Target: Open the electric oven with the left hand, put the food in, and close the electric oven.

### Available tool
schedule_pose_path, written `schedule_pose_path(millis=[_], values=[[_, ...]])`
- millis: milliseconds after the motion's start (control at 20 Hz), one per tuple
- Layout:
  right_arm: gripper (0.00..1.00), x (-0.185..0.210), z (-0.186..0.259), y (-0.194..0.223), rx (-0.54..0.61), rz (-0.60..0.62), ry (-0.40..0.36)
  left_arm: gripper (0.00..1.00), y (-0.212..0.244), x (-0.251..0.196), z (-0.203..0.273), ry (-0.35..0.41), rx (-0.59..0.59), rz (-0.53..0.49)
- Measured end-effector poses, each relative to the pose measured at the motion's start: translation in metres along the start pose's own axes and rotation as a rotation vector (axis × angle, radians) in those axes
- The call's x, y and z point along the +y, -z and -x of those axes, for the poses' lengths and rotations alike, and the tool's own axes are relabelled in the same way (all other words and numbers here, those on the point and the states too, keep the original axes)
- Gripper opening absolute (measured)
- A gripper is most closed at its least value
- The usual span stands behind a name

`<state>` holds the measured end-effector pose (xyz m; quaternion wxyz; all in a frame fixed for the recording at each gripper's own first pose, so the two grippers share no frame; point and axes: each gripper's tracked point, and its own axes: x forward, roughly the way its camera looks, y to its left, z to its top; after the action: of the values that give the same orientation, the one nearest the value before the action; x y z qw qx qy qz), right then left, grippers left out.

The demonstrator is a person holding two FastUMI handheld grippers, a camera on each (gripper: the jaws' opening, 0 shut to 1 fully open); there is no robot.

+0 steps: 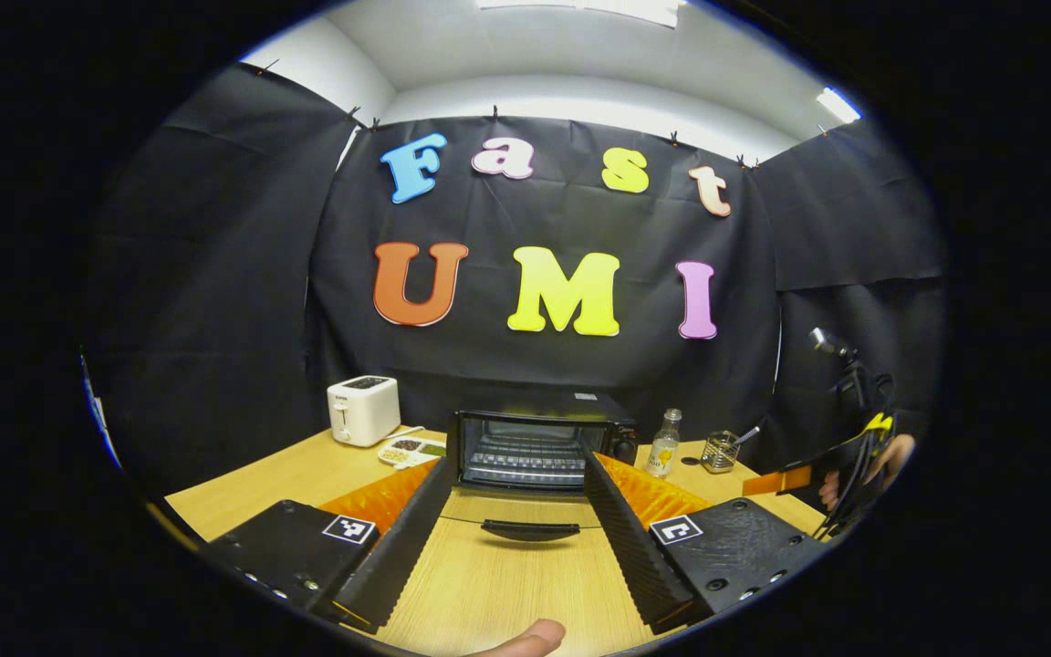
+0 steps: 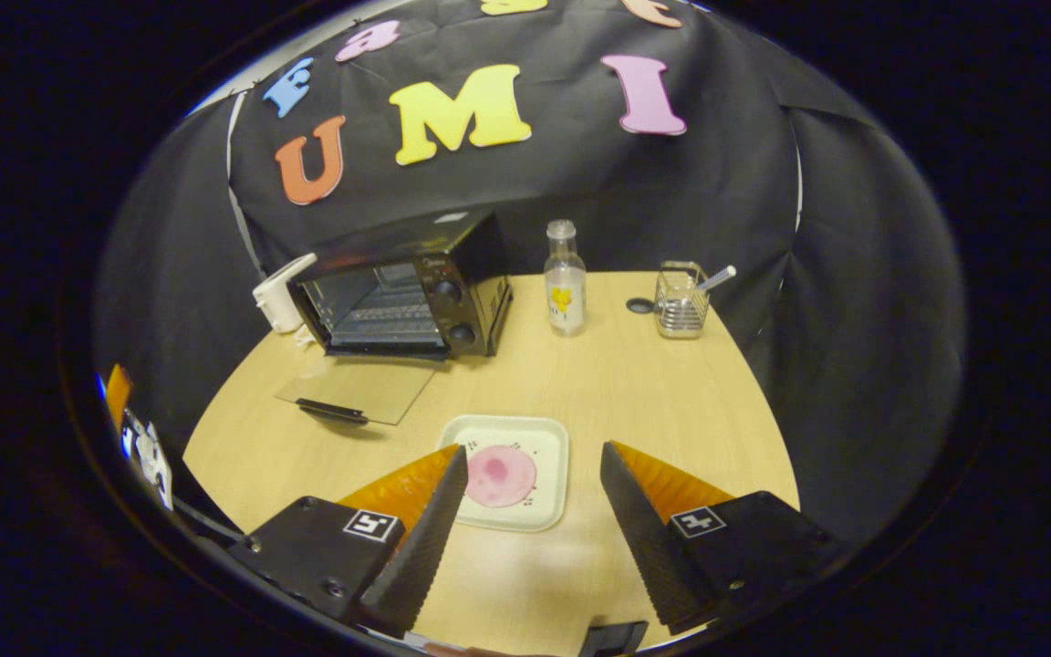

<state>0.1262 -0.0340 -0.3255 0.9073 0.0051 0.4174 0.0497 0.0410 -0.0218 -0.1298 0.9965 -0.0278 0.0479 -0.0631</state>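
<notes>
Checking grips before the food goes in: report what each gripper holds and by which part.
Nothing is held. The left gripper is open, its fingers either side of the open oven door's handle without pressing it. The right gripper is open above the plate.

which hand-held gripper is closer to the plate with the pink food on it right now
The right. The right hand-held gripper hangs open just above the plate, fingers either side of it. The left hand-held gripper is open over at the oven door handle.

Wooden table [image 2: 671, 392], black cloth walls [image 1: 215, 274]
</notes>
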Motion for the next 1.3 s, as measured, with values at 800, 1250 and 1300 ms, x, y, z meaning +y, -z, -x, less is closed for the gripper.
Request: schedule_pose_path(millis=[800, 1250, 1300], values=[[0.04, -0.017, -0.121, 0.064, 0.308, -0.207, -0.197, 0.94, -0.052, -0.020, 0.044, 0.015, -0.125, -0.096], [0.05, -0.016, -0.124, 0.058, 0.348, -0.429, -0.421, 0.94, -0.053, -0.022, 0.055, -0.011, -0.123, -0.086], [0.05, -0.016, -0.123, 0.058, 0.347, -0.436, -0.422, 0.94, -0.054, -0.022, 0.058, -0.011, -0.121, -0.087]])
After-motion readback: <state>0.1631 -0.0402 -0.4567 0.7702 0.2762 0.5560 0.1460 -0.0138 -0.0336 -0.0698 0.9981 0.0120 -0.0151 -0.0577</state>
